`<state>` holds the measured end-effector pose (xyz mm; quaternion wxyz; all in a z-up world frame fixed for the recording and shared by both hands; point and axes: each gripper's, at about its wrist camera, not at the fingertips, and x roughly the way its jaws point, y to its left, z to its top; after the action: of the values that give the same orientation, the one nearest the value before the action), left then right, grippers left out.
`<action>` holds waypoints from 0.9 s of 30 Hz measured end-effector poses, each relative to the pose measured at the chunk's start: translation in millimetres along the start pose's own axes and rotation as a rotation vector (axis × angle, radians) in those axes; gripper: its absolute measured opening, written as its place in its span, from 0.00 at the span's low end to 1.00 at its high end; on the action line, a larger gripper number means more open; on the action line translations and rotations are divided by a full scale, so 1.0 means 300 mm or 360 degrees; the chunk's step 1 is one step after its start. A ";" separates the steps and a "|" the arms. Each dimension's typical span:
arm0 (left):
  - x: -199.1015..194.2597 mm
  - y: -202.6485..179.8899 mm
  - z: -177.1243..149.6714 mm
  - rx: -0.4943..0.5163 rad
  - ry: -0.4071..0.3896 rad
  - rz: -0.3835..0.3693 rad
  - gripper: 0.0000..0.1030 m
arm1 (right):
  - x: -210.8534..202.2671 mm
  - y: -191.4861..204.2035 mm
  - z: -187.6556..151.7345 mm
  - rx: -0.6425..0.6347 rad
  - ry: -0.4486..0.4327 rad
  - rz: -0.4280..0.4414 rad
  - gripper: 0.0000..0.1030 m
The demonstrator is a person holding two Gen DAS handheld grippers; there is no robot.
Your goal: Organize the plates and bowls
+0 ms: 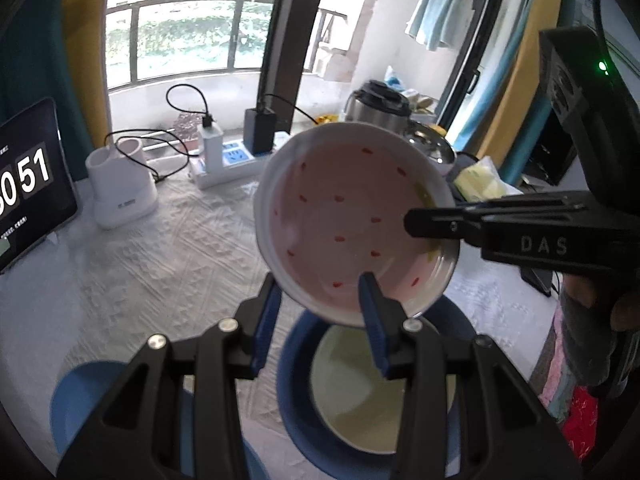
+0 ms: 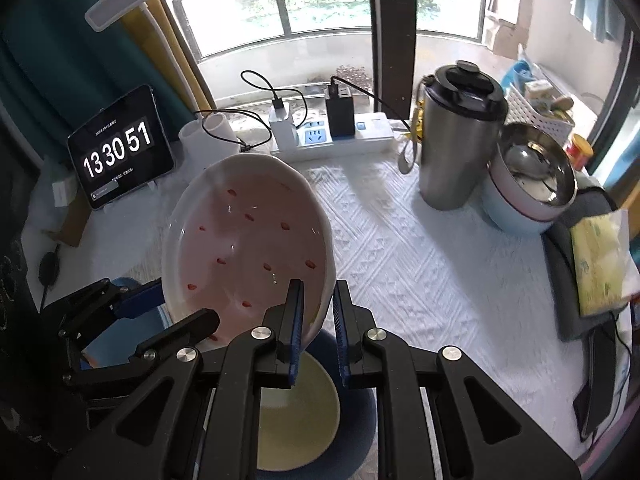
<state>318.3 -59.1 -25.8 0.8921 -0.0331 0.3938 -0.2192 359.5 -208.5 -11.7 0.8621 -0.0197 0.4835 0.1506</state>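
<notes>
We've got the pink bowl (image 2: pixel 248 248) up mid-frame, both grippers pinching its rim: right gripper (image 2: pixel 318 320) low right, left gripper (image 1: pixel 320 304) near edge; let's level it over the blue bowl (image 2: pixel 296 412) below, then lower gently

White textured tablecloth (image 2: pixel 420 264) covers the table. Black tablet (image 2: pixel 120 152) showing clock digits stands at back left, white two-slot plastic holder (image 2: pixel 208 136) just beside it. White power strip (image 2: pixel 340 136) along the window edge, white charger (image 2: pixel 282 124) and black charger brick (image 2: pixel 340 114) plugged in, black cables looping off. Tall stainless steel tumbler with black lid (image 2: pixel 460 136) at right. Yellow tissue pack (image 2: pixel 600 264) on dark folded cloth (image 2: pixel 568 312) at far right.
</notes>
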 end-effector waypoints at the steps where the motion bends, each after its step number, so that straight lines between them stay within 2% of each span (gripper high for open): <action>1: 0.000 -0.008 -0.006 0.0006 0.0003 -0.0003 0.40 | -0.005 -0.003 -0.007 0.0002 -0.0002 0.0001 0.15; 17: -0.049 -0.098 -0.077 0.0104 -0.0004 -0.0042 0.40 | -0.048 -0.050 -0.148 0.0097 0.0022 0.0006 0.16; 27: -0.089 -0.112 -0.136 0.0114 0.0006 -0.0042 0.40 | -0.050 -0.032 -0.208 0.0100 0.0057 0.0025 0.16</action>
<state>261.0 -73.6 -27.7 0.8890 -0.0061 0.3870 -0.2450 303.2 -232.6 -33.3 0.8523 0.0085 0.5033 0.1417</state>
